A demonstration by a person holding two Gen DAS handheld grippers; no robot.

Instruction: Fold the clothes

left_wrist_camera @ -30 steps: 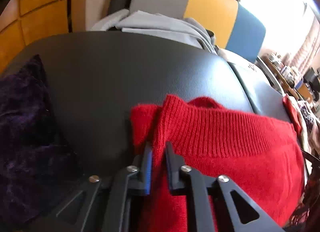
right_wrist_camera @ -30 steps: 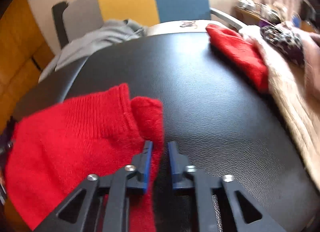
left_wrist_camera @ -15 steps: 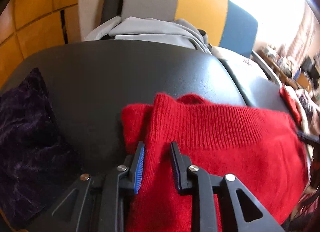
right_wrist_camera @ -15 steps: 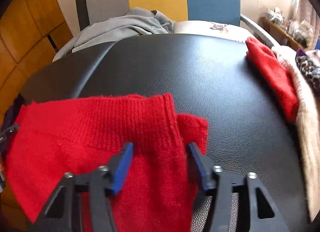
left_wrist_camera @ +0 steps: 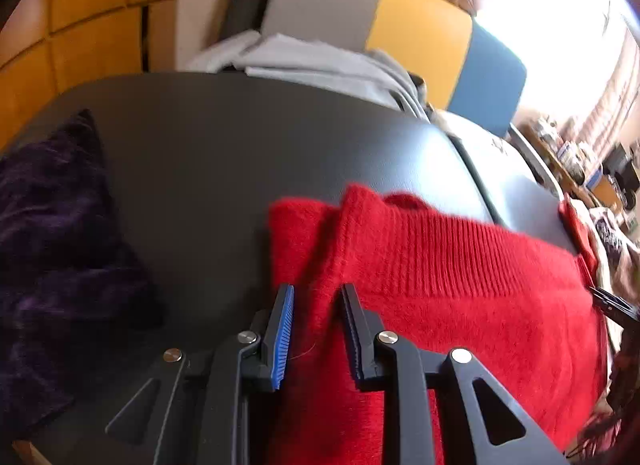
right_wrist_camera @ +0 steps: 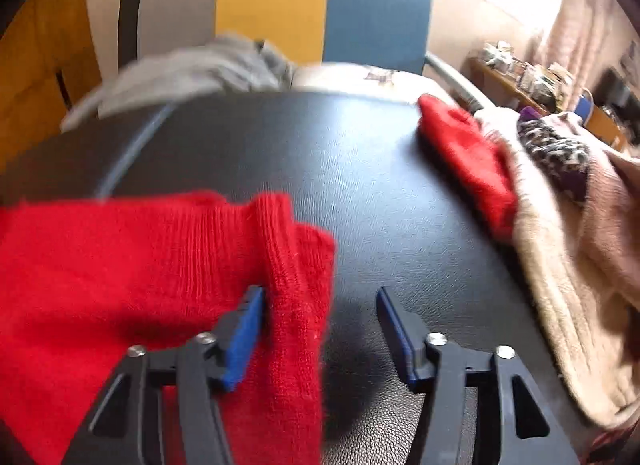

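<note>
the red sweater (left_wrist_camera: 460, 305) lies on the near part of the black surface (left_wrist_camera: 240, 153). the left gripper (left_wrist_camera: 318, 329) is opening, knit between its parted fingers. the right gripper (right_wrist_camera: 320, 329) is opening wide, the sweater's right edge between its fingers unpinched.

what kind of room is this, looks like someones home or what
Probably a lived-in home room used for sorting laundry: a red knitted sweater lies on a black leather-look padded surface, a heap of other clothes waits beside it, and a cluttered wooden shelf stands behind.
</note>
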